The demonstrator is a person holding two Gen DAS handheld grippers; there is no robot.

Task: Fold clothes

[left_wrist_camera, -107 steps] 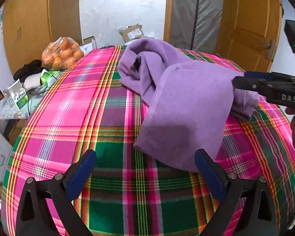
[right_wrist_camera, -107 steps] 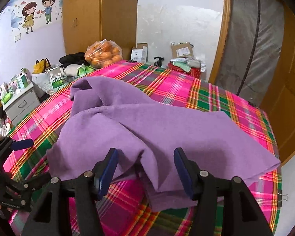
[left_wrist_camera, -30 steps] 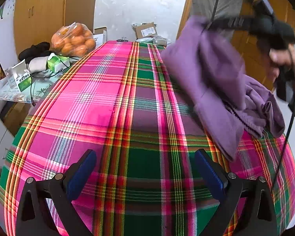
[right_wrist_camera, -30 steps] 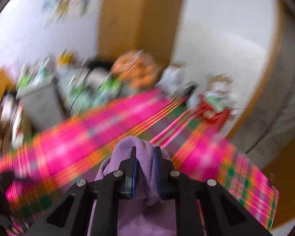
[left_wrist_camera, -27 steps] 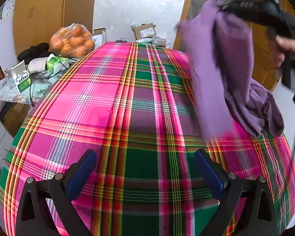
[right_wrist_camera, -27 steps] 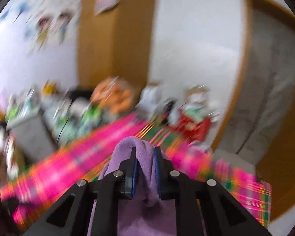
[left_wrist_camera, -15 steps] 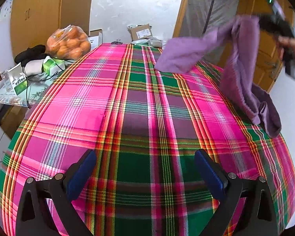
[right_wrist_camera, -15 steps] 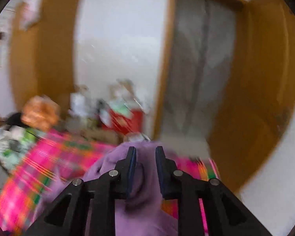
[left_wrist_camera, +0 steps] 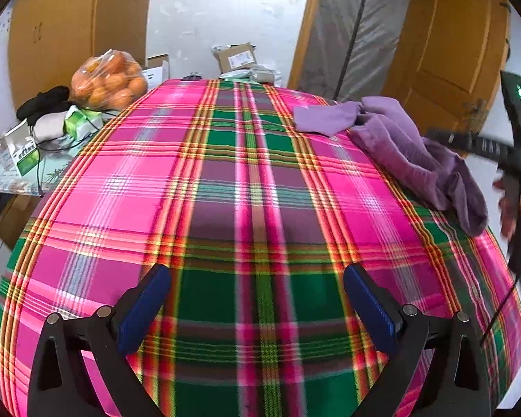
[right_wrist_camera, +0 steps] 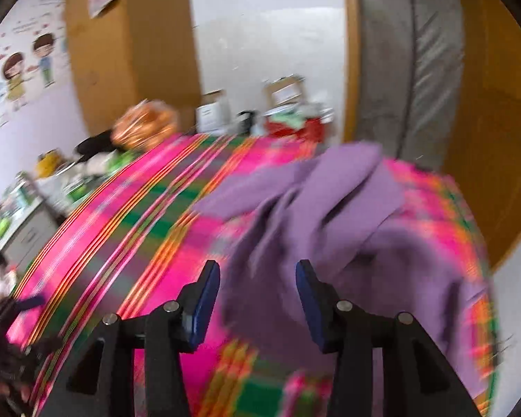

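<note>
A crumpled purple garment (left_wrist_camera: 399, 146) lies along the right side of the pink and green plaid table (left_wrist_camera: 225, 191). My left gripper (left_wrist_camera: 257, 304) is open over bare cloth near the table's front, well left of the garment. The right gripper (left_wrist_camera: 469, 142) shows at the right edge of the left wrist view, beside the garment. In the blurred right wrist view the right gripper (right_wrist_camera: 258, 290) hovers over the purple garment (right_wrist_camera: 330, 215). Its jaws are opening, and the fabric lies below them, not pinched between the blue pads (right_wrist_camera: 205, 292).
A bag of oranges (left_wrist_camera: 109, 80), cartons and dark cables crowd a side surface left of the table. Cardboard boxes (left_wrist_camera: 236, 57) stand beyond the far edge. A wooden door (left_wrist_camera: 448, 52) and a grey cover are at the back right. A hand (left_wrist_camera: 514, 208) holds the right gripper.
The right gripper, shut on the lifted garment a second ago, swung it to the right and down, then let go. The garment now lies on the table's right side. My left gripper stayed put.
</note>
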